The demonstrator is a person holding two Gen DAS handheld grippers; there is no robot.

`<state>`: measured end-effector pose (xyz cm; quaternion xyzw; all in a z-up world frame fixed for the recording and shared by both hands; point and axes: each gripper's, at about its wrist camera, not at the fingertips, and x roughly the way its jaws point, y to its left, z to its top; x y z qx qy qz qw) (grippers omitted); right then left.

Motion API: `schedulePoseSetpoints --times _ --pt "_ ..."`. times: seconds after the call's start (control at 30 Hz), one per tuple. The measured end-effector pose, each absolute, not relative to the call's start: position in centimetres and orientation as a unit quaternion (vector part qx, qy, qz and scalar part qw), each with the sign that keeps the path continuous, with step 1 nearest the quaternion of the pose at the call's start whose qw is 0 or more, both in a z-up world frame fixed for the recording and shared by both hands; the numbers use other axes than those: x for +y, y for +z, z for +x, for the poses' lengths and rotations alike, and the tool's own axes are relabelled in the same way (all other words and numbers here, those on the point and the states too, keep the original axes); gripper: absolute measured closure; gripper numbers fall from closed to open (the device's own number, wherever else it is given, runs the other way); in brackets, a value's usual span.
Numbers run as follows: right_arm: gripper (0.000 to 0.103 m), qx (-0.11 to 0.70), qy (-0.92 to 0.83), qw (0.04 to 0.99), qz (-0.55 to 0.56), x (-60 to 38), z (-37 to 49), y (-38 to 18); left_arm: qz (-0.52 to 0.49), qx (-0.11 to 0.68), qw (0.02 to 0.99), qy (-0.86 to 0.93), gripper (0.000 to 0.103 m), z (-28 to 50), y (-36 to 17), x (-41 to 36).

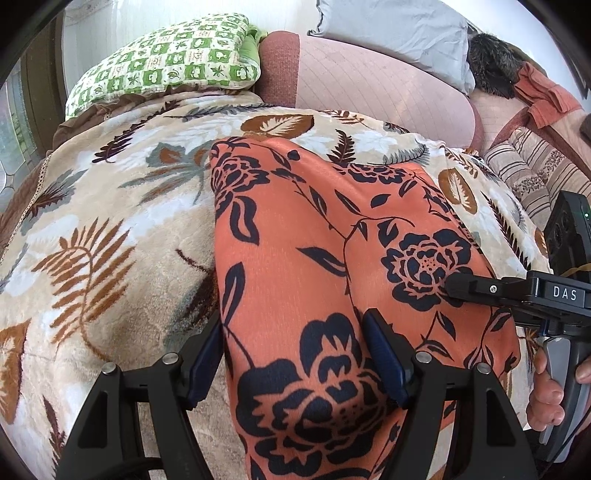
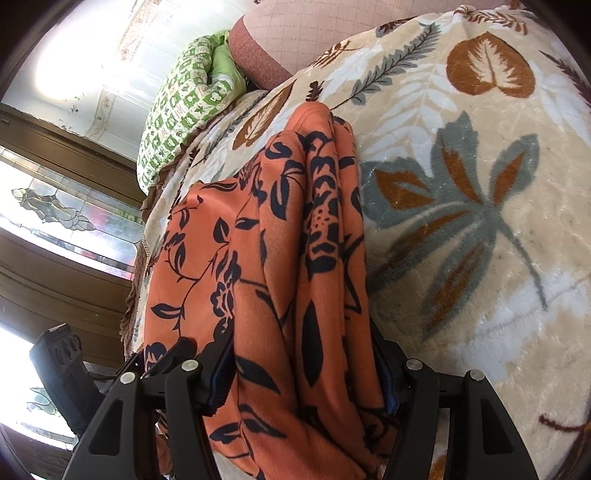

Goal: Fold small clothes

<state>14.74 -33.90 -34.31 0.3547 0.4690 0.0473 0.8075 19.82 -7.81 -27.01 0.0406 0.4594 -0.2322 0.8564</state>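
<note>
Both grippers straddle the same piece of clothing, an orange garment (image 1: 332, 258) printed with dark blue flowers, lying on a beige leaf-patterned blanket (image 1: 110, 221). The left gripper (image 1: 295, 362) has its jaws spread wide with a band of the cloth running up between them; whether the pads press on the fabric cannot be told. The right gripper (image 2: 306, 373) likewise has its jaws well apart around a bunched, layered edge of the garment, and contact there is also unclear.

The garment's long axis runs away from both grippers, straight ahead along their fingers, toward a green checked pillow (image 1: 166, 59) and pink sofa back (image 1: 369, 85). Each gripper sits at the near end, so neither is clearly nearer; the right one appears beside the left, its tip over the cloth's right half in the left view.

Counted: one orange garment, two grippers, one blanket, one green pillow, one grey cushion (image 1: 399, 33).
</note>
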Motion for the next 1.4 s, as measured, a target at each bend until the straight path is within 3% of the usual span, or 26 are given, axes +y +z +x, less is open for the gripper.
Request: schedulePoseSetpoints --times 0.43,0.77,0.9,1.07,1.17,1.4 --pt "0.038 0.443 0.025 0.834 0.329 -34.6 12.3 -32.2 0.05 0.449 0.866 -0.216 0.028 18.3 -26.3 -7.6" --pt "0.038 0.353 0.043 0.891 0.281 -33.7 10.0 -27.2 0.072 0.426 0.881 -0.191 0.028 16.8 -24.9 -7.7" --pt "0.044 0.33 0.077 0.908 0.247 -31.6 9.2 -26.0 0.078 0.426 0.883 -0.184 0.028 16.8 -25.0 -7.9" --pt "0.048 0.375 0.08 0.895 0.228 -30.0 9.8 -27.6 0.077 0.43 0.881 -0.181 0.028 17.0 -25.4 -7.9" --pt "0.05 0.471 0.054 0.848 0.237 -30.3 11.6 -31.7 0.074 0.436 0.878 -0.181 0.028 17.1 -25.7 -8.0" --pt "0.049 0.455 0.057 0.849 0.263 -31.2 11.1 -31.3 0.067 0.432 0.884 -0.168 0.028 16.7 -24.9 -7.6"
